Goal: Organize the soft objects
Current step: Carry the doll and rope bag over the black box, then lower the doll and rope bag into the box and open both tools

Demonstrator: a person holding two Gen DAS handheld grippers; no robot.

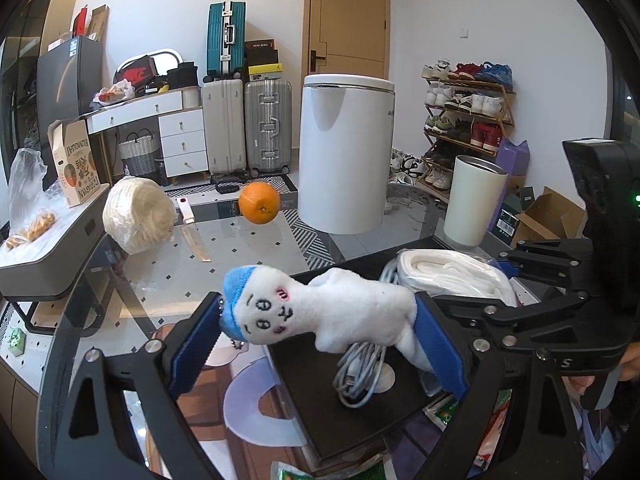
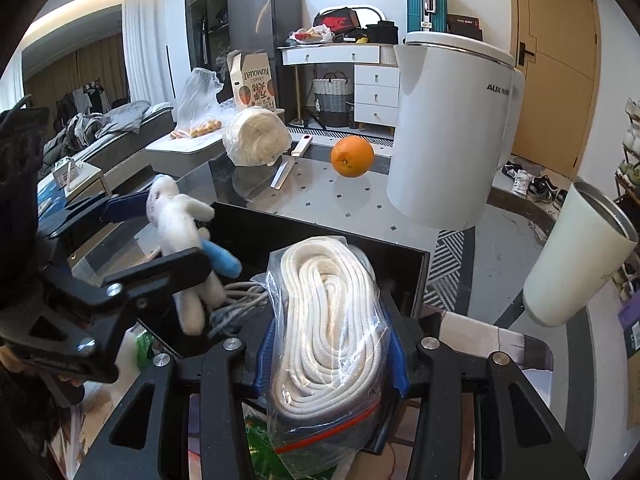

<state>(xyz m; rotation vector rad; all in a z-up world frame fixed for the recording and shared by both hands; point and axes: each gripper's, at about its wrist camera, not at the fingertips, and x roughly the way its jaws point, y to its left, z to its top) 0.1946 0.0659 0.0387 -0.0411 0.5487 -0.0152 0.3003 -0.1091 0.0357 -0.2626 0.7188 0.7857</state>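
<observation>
My left gripper (image 1: 320, 340) is shut on a white plush toy with a blue cap (image 1: 320, 312) and holds it above a black tray (image 1: 332, 416). A grey coiled cable (image 1: 360, 372) lies in the tray. My right gripper (image 2: 328, 360) is shut on a clear bag of coiled white rope (image 2: 328, 320), held over the same black tray (image 2: 400, 256). The right gripper also shows in the left wrist view (image 1: 516, 276), at the tray's right with the rope bag (image 1: 452, 276). The plush toy (image 2: 180, 232) and left gripper (image 2: 160, 236) show at left in the right wrist view.
On the glass table stand an orange (image 1: 259, 203), a ball of cream yarn (image 1: 138, 216), a white knife (image 1: 192, 228), a white kettle-like appliance (image 1: 344, 152) and a cream tumbler (image 1: 472, 204). A grey tray with plastic bags (image 1: 44, 248) sits at left.
</observation>
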